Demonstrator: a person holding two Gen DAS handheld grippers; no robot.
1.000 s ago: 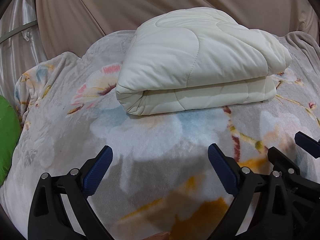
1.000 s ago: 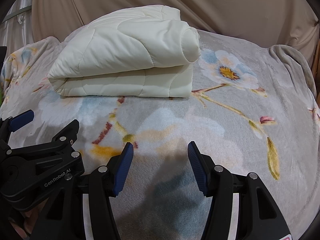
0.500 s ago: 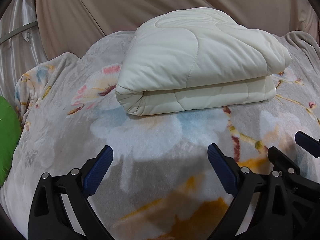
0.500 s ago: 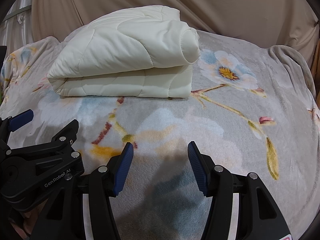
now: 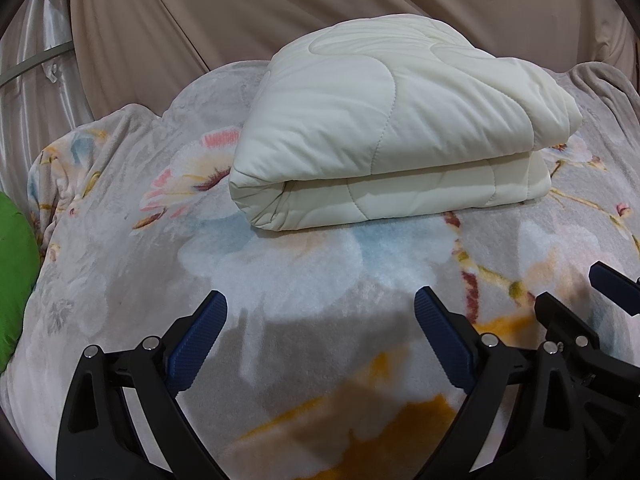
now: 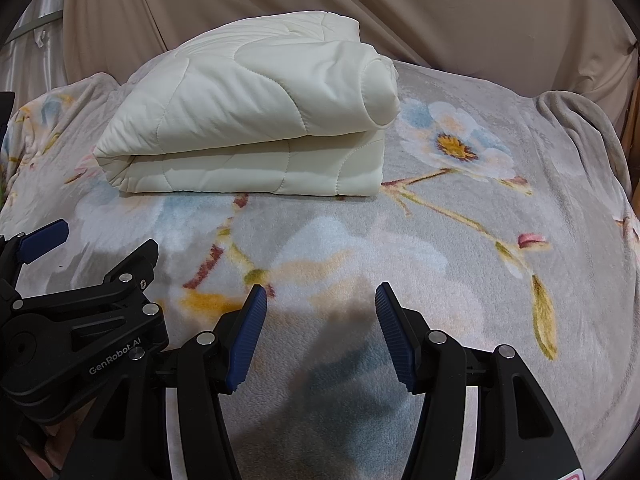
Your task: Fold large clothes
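Left wrist view: your left gripper [image 5: 320, 336] hangs at the lower centre, jaws spread with nothing between them. The cream quilted comforter [image 5: 392, 128] sits folded in the upper centre on the floral blanket [image 5: 120, 264], well apart from the fingertips. A green cushion [image 5: 16, 280] shows at the left edge. The folding looks finished; any next move would call only for squaring a loose edge.

Right wrist view: your right gripper [image 6: 320, 332] stands at the lower centre, jaws likewise spread and empty. The comforter [image 6: 248, 120] lies upper left, two thick puffy layers, its rolled end facing right, stitching curved, surface smooth.
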